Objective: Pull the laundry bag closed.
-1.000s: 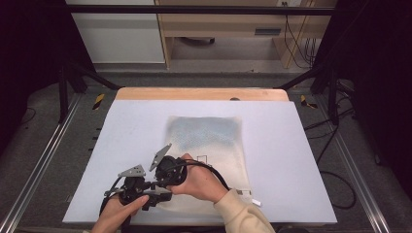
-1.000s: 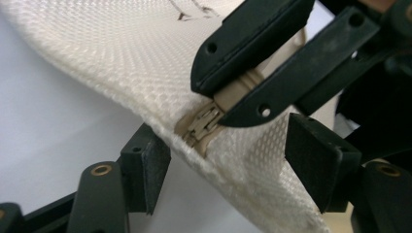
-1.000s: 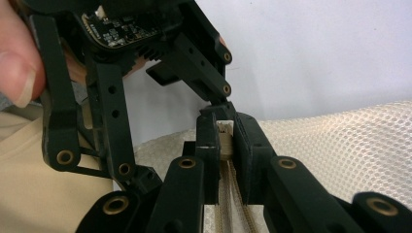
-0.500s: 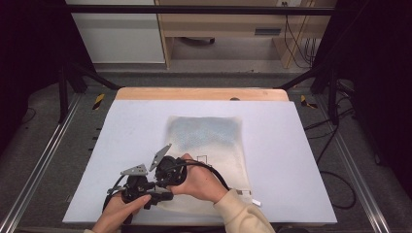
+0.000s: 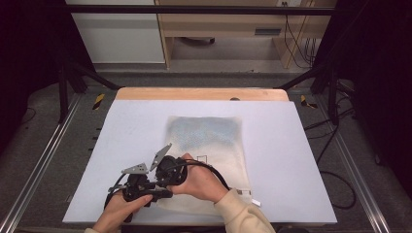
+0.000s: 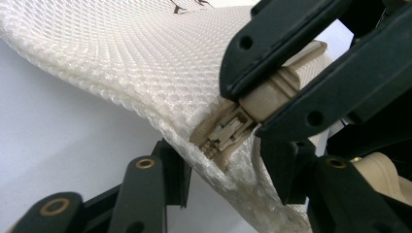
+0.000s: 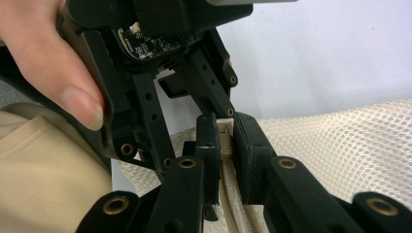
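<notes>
R gripper clamps zip pull; mesh bag lengthwise front-back.

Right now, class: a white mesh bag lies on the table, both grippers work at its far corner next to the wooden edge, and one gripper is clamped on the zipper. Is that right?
Not quite. The high view shows the left gripper and right gripper at the near corner of the mesh bag, by the person's edge of the table. The right gripper is clamped on the zipper, as you said.

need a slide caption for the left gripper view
Right gripper clamps the zipper pull at the mesh bag's corner while the left gripper's jaws close around the edge.
</notes>
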### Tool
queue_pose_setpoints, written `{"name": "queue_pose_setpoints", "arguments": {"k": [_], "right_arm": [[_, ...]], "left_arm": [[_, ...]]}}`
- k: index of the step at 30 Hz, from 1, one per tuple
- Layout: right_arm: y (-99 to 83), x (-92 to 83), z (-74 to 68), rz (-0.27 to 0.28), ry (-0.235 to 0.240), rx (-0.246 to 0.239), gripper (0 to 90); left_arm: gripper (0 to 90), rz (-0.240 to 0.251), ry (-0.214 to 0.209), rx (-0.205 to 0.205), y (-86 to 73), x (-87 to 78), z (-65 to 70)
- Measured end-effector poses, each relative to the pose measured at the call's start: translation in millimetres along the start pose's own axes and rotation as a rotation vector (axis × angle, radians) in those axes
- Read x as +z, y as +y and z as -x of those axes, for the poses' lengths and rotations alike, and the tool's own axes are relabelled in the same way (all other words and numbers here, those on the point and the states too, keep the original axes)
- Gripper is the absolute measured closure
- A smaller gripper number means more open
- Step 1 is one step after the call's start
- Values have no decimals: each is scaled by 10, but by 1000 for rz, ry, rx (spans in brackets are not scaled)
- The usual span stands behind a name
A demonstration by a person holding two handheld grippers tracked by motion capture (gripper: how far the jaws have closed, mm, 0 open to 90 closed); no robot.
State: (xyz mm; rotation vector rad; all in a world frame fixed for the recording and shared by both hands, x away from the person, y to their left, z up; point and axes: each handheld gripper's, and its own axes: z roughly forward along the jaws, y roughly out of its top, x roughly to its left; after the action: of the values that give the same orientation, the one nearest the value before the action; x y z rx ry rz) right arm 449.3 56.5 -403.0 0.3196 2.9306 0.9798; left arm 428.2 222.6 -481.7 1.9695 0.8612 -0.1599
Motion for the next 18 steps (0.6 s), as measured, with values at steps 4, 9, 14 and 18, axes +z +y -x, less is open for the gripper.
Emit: {"name": "queue_pose_setpoints", "arguments": {"k": [4,9,14,18], "right_arm": [[-2,-13,0,2,-2,-4,817],[-3,-6,-6,0,-1,-8,817],[-1,-4,-12,-1,-1,-10,816],[-2,1,-9,-2,0,-13,816]], "left_arm": [[611,-13,-8,9,6,26,10],[637,-14,-13,9,12,25,6],[668,-18,-18,8,17,20,-4],[691,-27,-12,17,22,29,-2]]}}
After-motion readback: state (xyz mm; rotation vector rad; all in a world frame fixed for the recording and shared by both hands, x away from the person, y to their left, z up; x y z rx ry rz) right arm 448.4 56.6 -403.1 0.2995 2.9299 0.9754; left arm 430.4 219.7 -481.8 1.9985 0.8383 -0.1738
